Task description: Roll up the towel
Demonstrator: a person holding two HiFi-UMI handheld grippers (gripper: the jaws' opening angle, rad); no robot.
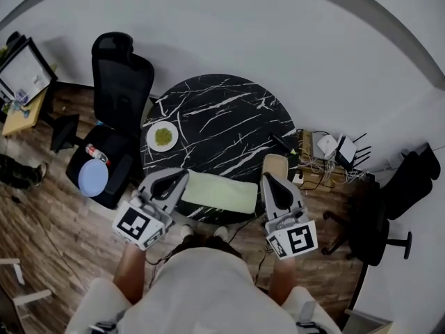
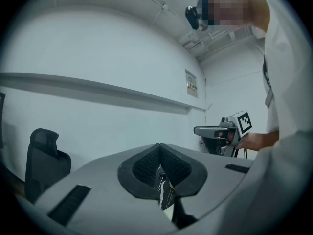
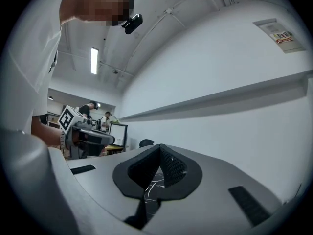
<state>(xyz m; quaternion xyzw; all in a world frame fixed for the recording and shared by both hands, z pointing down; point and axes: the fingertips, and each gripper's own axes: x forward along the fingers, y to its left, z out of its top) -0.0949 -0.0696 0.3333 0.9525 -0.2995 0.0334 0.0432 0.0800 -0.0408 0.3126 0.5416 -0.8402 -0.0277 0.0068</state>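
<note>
A: What's nearest?

B: The two tools, held level above the table's near edge. The left gripper point(image 1: 182, 177) has its jaws pressed together with nothing between them. The right gripper point(image 1: 268, 180) is the same, closed and empty.

A: And the towel?

B: The towel point(image 1: 220, 192) lies between them on the near rim of the round black marble table point(image 1: 222, 117). It's a long pale-green bundle set crosswise, with one tool just beside each end. Whether it's rolled or only folded, I can't tell.

A: Further out?

B: A white plate point(image 1: 150, 137) with something green on it sits at the table's left edge. Beyond that is a black office chair point(image 1: 124, 82) with a blue disc point(image 1: 92, 177) on its seat. Off to the right, a tangle of cables point(image 1: 323, 162) lies on the floor by the wall.
</note>
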